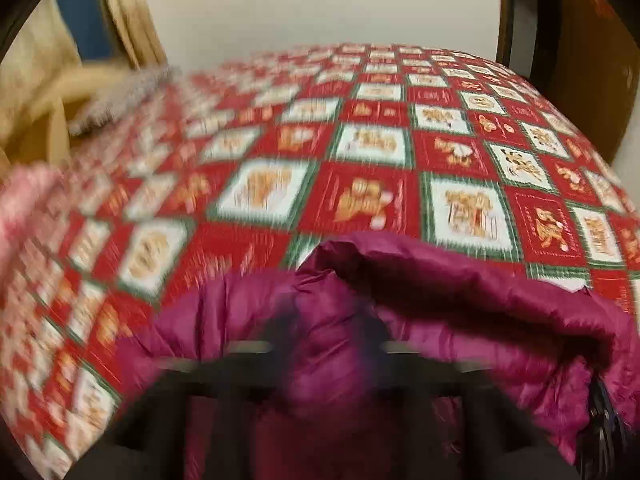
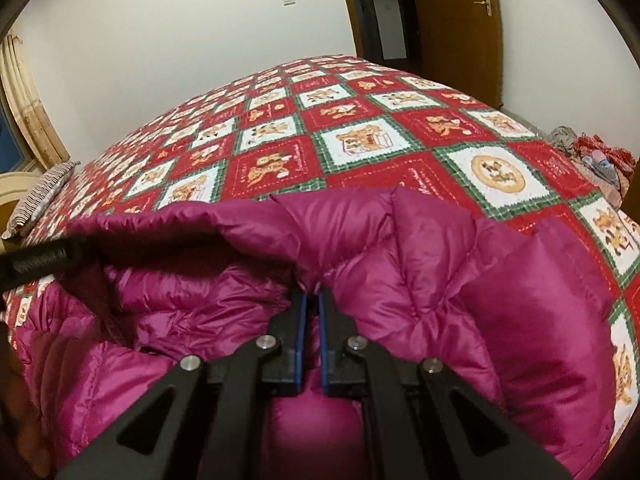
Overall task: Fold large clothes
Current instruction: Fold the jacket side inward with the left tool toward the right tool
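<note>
A magenta puffer jacket (image 2: 440, 280) lies bunched at the near edge of a bed with a red, white and green patchwork cover (image 2: 360, 140). My right gripper (image 2: 313, 292) is shut, its blue pads pinching a fold of the jacket's quilted fabric. The left wrist view is blurred by motion. There my left gripper (image 1: 332, 320) shows as two dark fingers (image 1: 294, 320) with a bunch of the jacket (image 1: 460, 280) pressed between them, above the patchwork cover (image 1: 360, 140). A rolled edge of the jacket arches to the right of it.
A striped pillow (image 2: 40, 192) lies at the bed's far left. A heap of clothes (image 2: 596, 156) sits at the right edge. A wooden door (image 2: 460, 20) and white wall stand behind the bed. A pale curtain (image 1: 132, 20) hangs at the left, with pink cloth (image 1: 24, 200) below it.
</note>
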